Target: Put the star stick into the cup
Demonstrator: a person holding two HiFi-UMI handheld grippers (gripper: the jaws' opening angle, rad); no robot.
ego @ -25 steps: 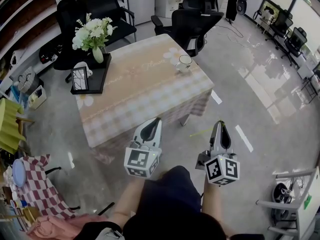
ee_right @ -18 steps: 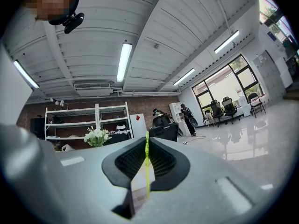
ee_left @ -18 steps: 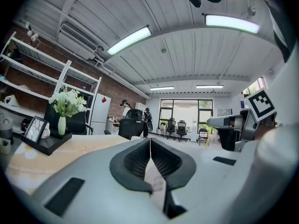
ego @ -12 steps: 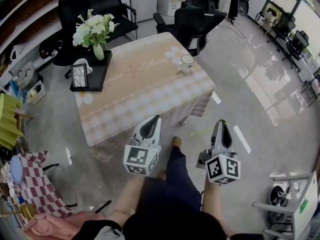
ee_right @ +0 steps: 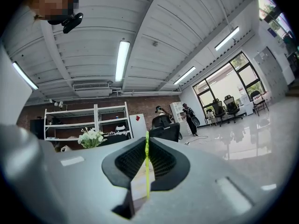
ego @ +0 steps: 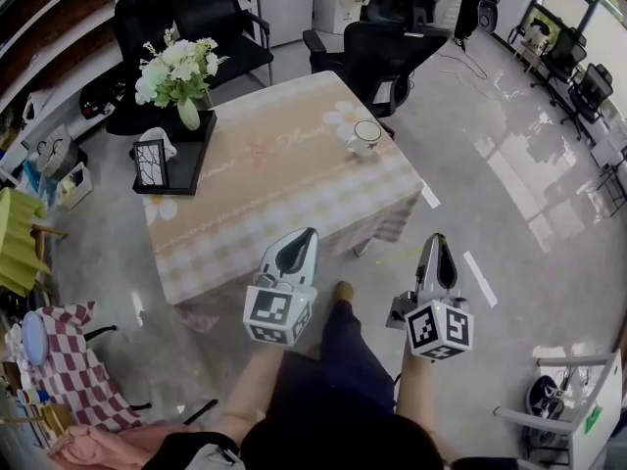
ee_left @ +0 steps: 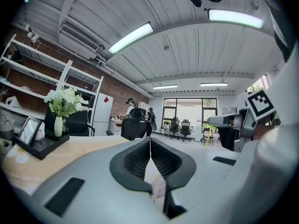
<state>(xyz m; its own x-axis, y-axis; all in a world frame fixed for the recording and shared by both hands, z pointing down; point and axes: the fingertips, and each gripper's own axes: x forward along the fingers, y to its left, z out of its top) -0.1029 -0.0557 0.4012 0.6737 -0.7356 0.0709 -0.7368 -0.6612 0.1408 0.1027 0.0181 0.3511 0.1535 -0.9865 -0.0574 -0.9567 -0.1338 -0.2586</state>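
The white cup stands near the right edge of the table, well ahead of both grippers. My right gripper is shut on a thin yellow-green stick that pokes out to the left over the floor; in the right gripper view the stick runs upright between the pressed jaws, and its star end is not visible. My left gripper hangs just short of the table's near edge, jaws shut with nothing in them.
A vase of white flowers, a black tray and a small picture frame occupy the table's left end. Black office chairs stand behind the table. A checked cloth and clutter lie at the lower left.
The person has stepped forward, a shoe now showing below the table edge. The table sits slightly nearer and lower in view. Both grippers hold their places and stay shut.
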